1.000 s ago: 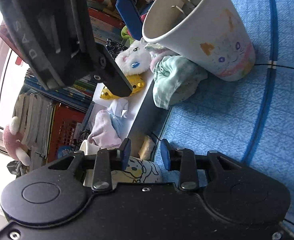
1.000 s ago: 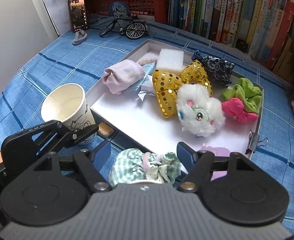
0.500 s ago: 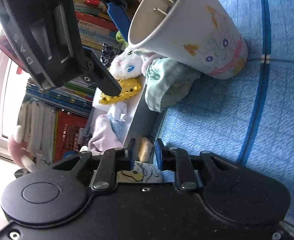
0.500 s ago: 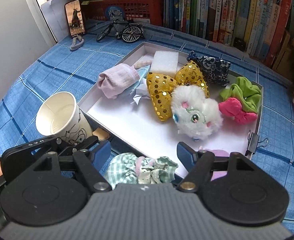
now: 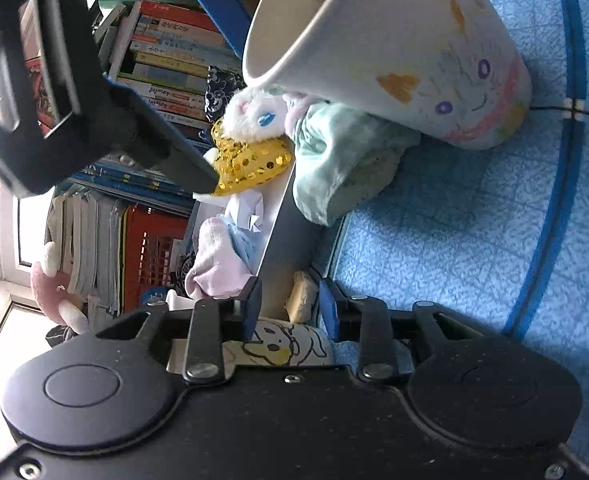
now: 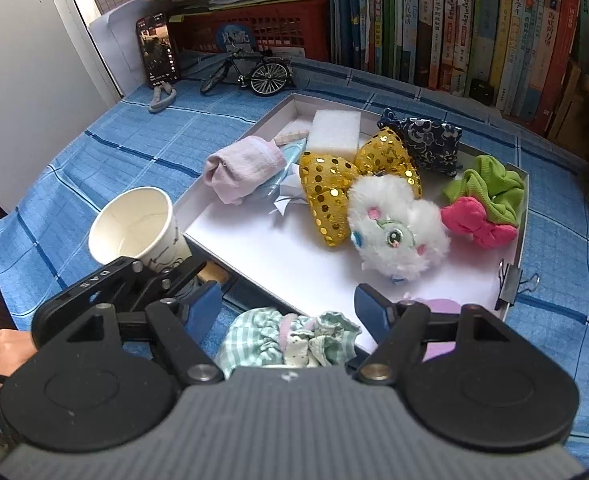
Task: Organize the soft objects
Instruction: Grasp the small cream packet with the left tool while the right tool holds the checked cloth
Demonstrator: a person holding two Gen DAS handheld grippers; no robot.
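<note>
A white tray holds a pink cloth, a gold sequin bow, a white fluffy plush and a green scrunchie with a pink bow. My right gripper hangs open over a green checked scrunchie that lies on the blue cloth by the tray's near wall. My left gripper pinches the base of a paper cup with a dog drawing; its jaws are opening slightly with the cup still between them. That cup leans left beside the tray. A cat-drawing cup stands by the checked scrunchie.
A small tan block lies against the tray's outer wall near my left gripper. A phone, a toy bicycle, a red basket and books line the back. A binder clip sits on the tray's right corner.
The left jaws have narrowed around the dog cup, and the cup has tipped from upright to leaning left. The right gripper has stayed open over the checked scrunchie.
</note>
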